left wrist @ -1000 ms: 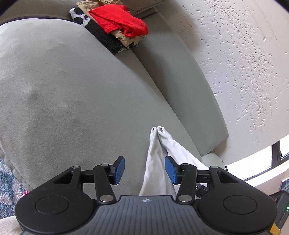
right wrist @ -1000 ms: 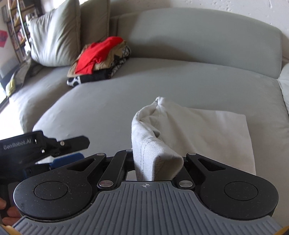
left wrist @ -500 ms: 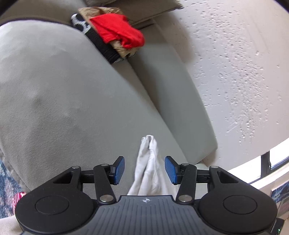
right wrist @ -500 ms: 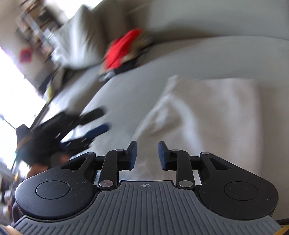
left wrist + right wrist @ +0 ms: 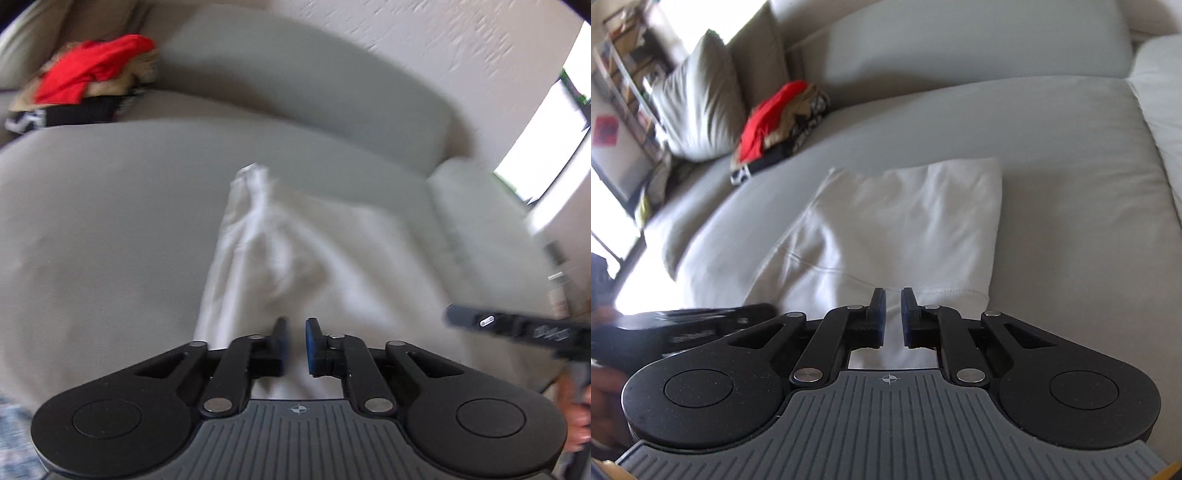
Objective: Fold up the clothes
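White garment (image 5: 905, 218) lies folded on the sofa cushion (image 5: 1052, 129); I judge it light, limp, best pinched at a hemmed edge. My left gripper (image 5: 295, 343) and right gripper (image 5: 892, 317) are each narrowly parted, gripping nothing

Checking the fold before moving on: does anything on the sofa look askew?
The white garment lies folded, but its far left corner is bunched and peaked. The clothes pile behind looks loosely heaped.
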Demonstrator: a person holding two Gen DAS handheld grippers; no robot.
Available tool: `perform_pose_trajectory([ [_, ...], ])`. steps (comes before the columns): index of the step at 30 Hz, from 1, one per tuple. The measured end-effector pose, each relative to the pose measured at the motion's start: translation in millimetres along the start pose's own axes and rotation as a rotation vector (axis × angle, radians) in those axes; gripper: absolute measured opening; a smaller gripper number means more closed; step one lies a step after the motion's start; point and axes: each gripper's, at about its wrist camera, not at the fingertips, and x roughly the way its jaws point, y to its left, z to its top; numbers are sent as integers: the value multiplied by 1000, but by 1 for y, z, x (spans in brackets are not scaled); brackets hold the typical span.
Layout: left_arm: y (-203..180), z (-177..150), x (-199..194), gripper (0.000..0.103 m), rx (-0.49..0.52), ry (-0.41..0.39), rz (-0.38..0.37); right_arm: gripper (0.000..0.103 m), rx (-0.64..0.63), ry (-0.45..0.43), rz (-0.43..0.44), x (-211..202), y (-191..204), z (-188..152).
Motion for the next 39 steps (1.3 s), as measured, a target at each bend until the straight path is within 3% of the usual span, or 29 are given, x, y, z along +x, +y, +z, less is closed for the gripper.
perform_pose_trajectory([
  [1, 3, -2, 0, 6, -1, 10, 8, 2, -5, -22, -80, 5, -5, -1],
  [3, 11, -4, -2, 9, -29, 24, 13, 7, 70, -65, -204, 7, -25, 0],
  [5, 21, -5, -6, 9, -75, 34, -5, 7, 162, -79, -187, 1, -45, 4],
  [8, 33, -8, -25, 5, -157, -30, -111, 10, 182, -143, -124, -13, -60, 9],
  [11, 26, 2, -39, 6, -142, -104, -230, 11, 237, -174, 26, -10, -70, 18],
  [14, 1, 28, -25, 13, -81, -62, -243, 11, 349, -132, 280, 13, -83, 27],
  [17, -27, 55, 6, 20, 40, 28, -222, 11, 431, -13, 500, 51, -92, 33],
  [18, -34, 62, 19, 20, 79, 71, -218, 11, 428, 22, 503, 64, -93, 35],
  [20, -29, 71, 49, 18, 43, 146, -236, 0, 424, 34, 456, 83, -98, 38],
  [21, -21, 74, 60, 15, -2, 153, -241, 0, 449, 17, 437, 90, -104, 40],
  [22, -9, 73, 66, 9, -50, 119, -240, 0, 497, -13, 425, 96, -112, 43],
  [26, 28, 75, 70, 7, -234, 15, -179, 0, 643, -157, 270, 115, -135, 60],
  [30, 39, 76, 58, 7, -237, -82, 25, 0, 660, -239, 42, 108, -140, 70],
  [33, 51, 74, 43, 7, -285, -146, 38, 11, 644, -253, 15, 89, -139, 64],
  [35, 57, 74, 33, 8, -324, -186, -53, 11, 626, -252, 58, 75, -134, 58],
  [39, 40, 88, 30, 18, -274, -208, -275, 11, 565, -214, 206, 68, -118, 60],
])
